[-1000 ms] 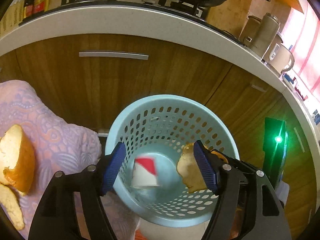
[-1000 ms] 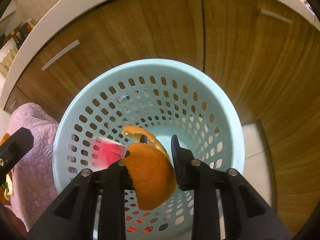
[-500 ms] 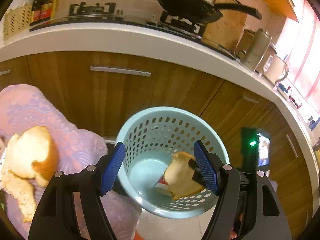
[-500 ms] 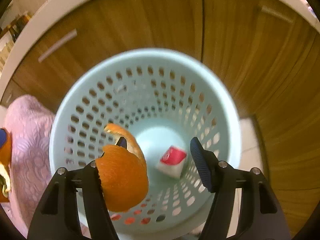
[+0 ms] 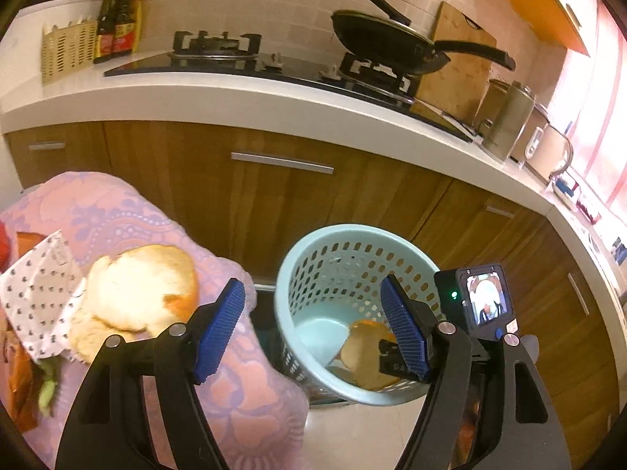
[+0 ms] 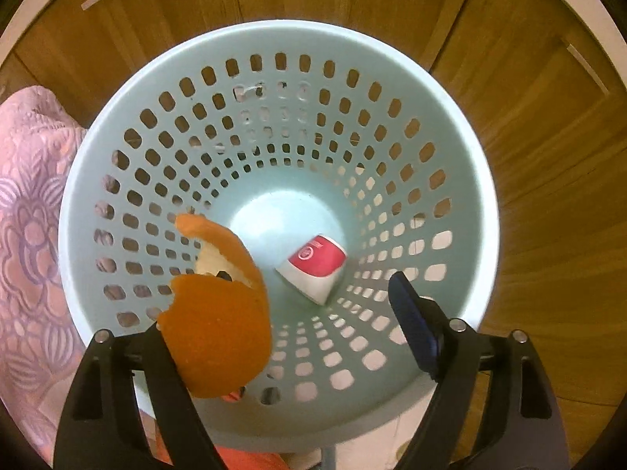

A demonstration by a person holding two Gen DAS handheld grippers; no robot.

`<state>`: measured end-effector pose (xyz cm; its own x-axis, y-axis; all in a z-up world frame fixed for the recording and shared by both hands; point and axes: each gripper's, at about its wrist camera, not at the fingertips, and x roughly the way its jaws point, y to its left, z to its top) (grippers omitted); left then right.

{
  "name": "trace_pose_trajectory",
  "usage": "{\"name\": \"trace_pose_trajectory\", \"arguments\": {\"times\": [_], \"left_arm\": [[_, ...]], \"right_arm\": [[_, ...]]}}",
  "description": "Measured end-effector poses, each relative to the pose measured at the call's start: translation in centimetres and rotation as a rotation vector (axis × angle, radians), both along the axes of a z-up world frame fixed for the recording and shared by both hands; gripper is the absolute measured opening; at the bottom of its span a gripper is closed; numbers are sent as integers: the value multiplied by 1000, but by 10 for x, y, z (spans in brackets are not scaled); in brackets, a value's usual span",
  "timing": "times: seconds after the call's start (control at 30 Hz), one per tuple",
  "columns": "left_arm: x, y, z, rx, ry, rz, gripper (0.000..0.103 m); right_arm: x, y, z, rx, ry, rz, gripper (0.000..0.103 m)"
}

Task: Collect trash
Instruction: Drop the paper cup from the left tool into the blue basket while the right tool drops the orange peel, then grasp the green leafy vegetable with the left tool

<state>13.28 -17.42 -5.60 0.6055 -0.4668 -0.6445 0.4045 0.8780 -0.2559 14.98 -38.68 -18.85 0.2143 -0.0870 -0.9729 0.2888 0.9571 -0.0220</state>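
Orange peel, a curved shell (image 6: 219, 325), clings to one finger of the wide-open right gripper (image 6: 337, 313) over the pale-blue perforated plastic basket (image 6: 274, 39). Release step; it likely needs a shake. Left gripper (image 5: 313, 333), wide and empty, faces more peel (image 5: 141, 286) on the pink cloth (image 5: 243, 391).

Right claw (image 6: 313, 305) opened; left claw (image 5: 313, 313) pulled back.

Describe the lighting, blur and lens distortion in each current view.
Left wrist view: warm dim light, the countertop bowed by the fisheye, pink window glare at far right, dark corners. Right wrist view: yellowish light, sharp basket holes, orange peel slightly soft, cabinet edges curved.
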Motion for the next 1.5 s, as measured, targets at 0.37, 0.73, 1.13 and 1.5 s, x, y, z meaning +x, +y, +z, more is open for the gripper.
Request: {"name": "trace_pose_trajectory", "arguments": {"times": [0.37, 0.73, 1.13, 1.5], "left_arm": [[-15, 34, 15, 21, -69, 59, 72], [-40, 84, 40, -21, -126, 141, 72], [-120, 281, 66, -1, -155, 628, 75], [-126, 371, -9, -70, 97, 805, 73]], "right_arm": [[28, -21, -6, 314, 102, 106, 82], [12, 60, 93, 193, -339, 202, 82], [-36, 221, 178, 229, -744, 552, 82], [-67, 377, 177, 267, -762, 871, 70]]}}
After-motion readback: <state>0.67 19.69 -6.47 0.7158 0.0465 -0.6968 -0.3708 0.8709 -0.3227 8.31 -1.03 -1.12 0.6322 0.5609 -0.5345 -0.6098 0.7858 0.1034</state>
